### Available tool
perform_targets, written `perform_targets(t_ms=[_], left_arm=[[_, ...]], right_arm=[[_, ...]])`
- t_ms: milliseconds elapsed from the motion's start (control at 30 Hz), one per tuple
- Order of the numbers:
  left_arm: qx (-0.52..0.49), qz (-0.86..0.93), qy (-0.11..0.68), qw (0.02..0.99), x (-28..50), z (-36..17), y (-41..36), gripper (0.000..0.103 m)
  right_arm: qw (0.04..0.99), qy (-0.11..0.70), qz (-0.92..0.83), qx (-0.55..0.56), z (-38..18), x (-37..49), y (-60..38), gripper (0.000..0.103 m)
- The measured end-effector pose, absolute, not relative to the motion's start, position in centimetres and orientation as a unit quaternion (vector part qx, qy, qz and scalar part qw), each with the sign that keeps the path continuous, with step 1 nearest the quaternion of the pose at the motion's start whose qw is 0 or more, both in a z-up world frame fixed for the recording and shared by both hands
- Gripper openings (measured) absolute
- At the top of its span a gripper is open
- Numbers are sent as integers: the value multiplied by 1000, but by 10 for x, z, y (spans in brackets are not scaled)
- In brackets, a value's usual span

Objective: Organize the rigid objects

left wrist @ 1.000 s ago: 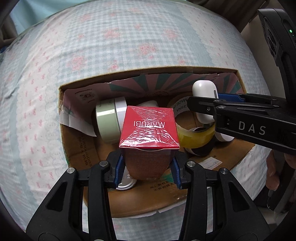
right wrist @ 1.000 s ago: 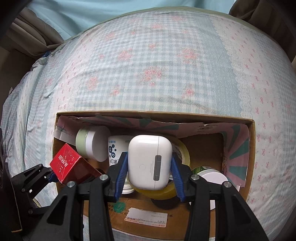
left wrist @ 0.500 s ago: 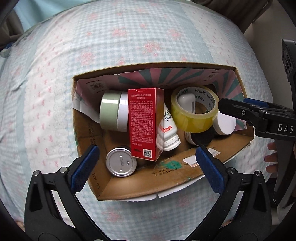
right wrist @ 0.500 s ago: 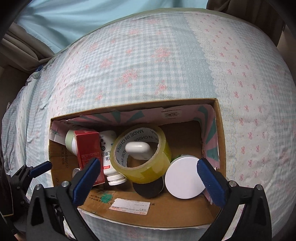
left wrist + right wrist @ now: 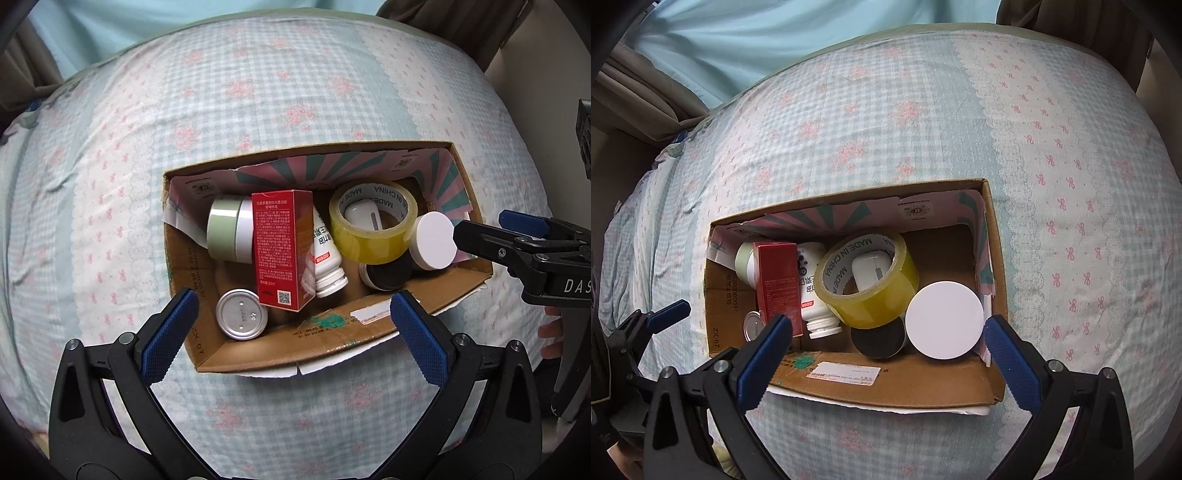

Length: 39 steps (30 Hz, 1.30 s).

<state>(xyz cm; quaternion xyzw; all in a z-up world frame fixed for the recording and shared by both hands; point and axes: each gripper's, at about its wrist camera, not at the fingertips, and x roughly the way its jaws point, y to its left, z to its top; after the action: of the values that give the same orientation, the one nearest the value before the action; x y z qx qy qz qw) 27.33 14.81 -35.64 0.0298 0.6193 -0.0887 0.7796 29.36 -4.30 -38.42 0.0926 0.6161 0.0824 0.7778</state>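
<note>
An open cardboard box (image 5: 288,350) (image 5: 894,387) lies on the bed. Inside it a red carton (image 5: 282,251) (image 5: 777,280) stands upright beside a white bottle (image 5: 327,266) (image 5: 814,291) and a green-lidded jar (image 5: 227,229). A white earbud case (image 5: 364,218) (image 5: 873,273) rests inside a yellow tape roll (image 5: 371,225) (image 5: 868,280). A white round lid (image 5: 434,240) (image 5: 945,319), a black disc (image 5: 879,339) and a silver tin (image 5: 242,314) lie there too. My left gripper (image 5: 291,328) hangs open above the box's near wall. My right gripper (image 5: 886,350) is open and empty over the near wall.
The box sits on a checked blue-and-pink floral bedspread (image 5: 258,92) (image 5: 923,122). Curtains (image 5: 639,85) hang behind the bed. A hand (image 5: 552,339) shows at the right edge of the left wrist view, under the other gripper.
Both grippers let go and opened wide. The red carton now stands in the box, and the earbud case lies inside the tape roll. Both grippers have risen away from the box.
</note>
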Motion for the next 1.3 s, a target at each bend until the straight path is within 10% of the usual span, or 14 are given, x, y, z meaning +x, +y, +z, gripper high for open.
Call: perform_targets(t_ms=[833,1300], left_arm=[[-9,-22,347,937,133,-40,96,103],[22,-24,252,967,63,14,71,103]], right_arm=[[918,395,46,-4,-78,146,-119,103],[950,311,-5,-9,-37,77,-129,103]])
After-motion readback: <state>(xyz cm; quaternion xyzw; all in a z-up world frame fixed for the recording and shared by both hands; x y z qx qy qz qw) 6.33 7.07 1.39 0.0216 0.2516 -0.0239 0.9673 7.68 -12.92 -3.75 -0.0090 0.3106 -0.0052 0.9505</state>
